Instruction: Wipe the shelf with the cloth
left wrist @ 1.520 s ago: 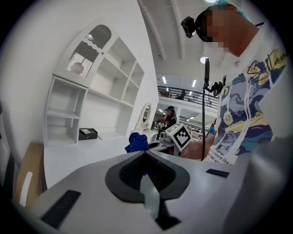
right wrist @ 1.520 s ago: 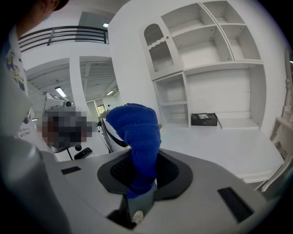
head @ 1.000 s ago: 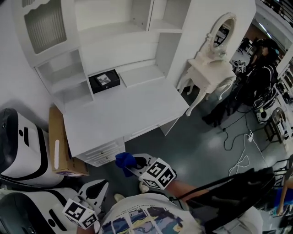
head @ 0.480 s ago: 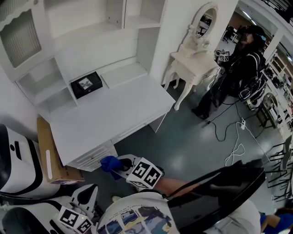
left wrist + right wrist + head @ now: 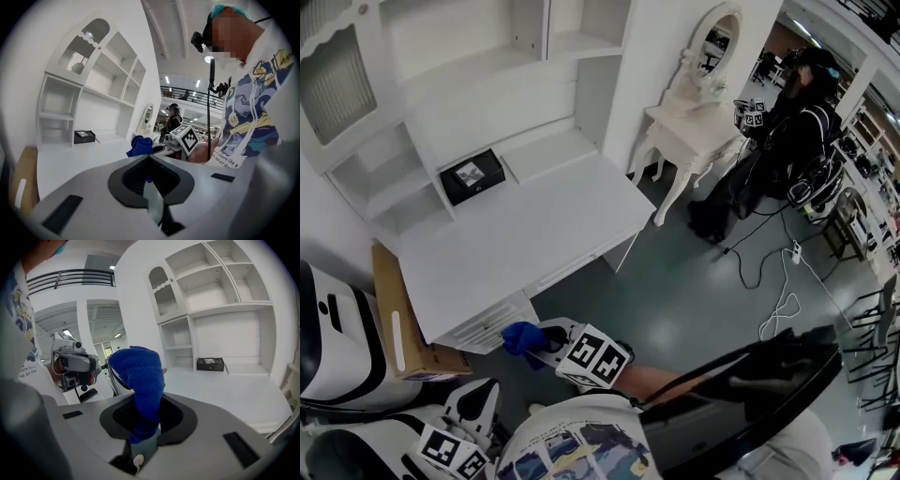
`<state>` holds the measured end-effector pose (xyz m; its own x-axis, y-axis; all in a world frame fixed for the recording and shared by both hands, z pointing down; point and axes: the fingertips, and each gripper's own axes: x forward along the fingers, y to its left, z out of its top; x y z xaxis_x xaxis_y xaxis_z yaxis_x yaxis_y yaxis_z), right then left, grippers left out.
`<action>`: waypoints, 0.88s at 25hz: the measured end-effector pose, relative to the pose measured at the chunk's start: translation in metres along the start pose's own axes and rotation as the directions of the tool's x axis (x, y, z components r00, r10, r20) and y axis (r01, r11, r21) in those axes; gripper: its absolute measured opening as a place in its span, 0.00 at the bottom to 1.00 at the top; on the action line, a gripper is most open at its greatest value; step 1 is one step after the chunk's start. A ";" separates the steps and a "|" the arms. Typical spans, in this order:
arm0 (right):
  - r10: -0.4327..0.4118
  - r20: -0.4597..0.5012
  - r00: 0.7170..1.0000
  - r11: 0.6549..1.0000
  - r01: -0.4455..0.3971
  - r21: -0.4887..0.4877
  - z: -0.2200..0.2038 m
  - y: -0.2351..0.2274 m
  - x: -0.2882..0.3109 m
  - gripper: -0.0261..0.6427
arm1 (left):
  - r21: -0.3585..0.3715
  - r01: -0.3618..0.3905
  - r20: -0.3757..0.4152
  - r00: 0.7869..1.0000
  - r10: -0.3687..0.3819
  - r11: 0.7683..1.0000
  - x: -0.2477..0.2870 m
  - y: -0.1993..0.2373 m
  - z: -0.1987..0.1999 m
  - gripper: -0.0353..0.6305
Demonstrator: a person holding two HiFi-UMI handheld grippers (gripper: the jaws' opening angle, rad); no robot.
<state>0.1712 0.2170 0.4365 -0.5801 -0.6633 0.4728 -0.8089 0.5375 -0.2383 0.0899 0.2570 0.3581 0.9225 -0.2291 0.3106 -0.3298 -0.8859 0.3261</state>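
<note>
A blue cloth (image 5: 522, 337) (image 5: 140, 380) (image 5: 140, 146) is bunched in my right gripper (image 5: 542, 341) (image 5: 140, 427), which is shut on it near the front edge of the white desk (image 5: 516, 234). White shelves (image 5: 534, 155) (image 5: 220, 310) rise behind the desk, with a small black box (image 5: 472, 175) (image 5: 210, 363) (image 5: 84, 136) on the lowest one. My left gripper (image 5: 473, 398) (image 5: 149, 180) hangs low at the bottom left, away from the desk; its jaws are together with nothing between them.
A white dressing table with an oval mirror (image 5: 698, 103) stands right of the desk. A person in black (image 5: 787, 131) stands beyond it, cables (image 5: 778, 281) on the floor. A cardboard box (image 5: 398, 328) and white machines (image 5: 333, 328) sit at the left.
The head view has shifted, so the desk and shelves sit further left and lower in frame. My right gripper with the cloth stays just below the desk's front edge.
</note>
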 end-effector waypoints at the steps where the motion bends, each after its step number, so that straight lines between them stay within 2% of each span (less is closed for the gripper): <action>1: 0.000 0.000 1.000 1.000 0.000 0.000 0.000 0.000 -0.001 0.19 | 0.000 0.000 -0.002 1.000 0.000 1.000 0.000 -0.001 0.000 0.07; 22: -0.008 -0.008 1.000 1.000 0.008 -0.005 -0.006 -0.012 -0.014 0.19 | 0.009 0.011 -0.015 1.000 -0.011 1.000 0.013 -0.010 0.000 0.07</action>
<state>0.1893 0.2233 0.4379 -0.5728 -0.6637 0.4811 -0.8130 0.5350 -0.2299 0.1057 0.2629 0.3588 0.9228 -0.2134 0.3209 -0.3180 -0.8920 0.3212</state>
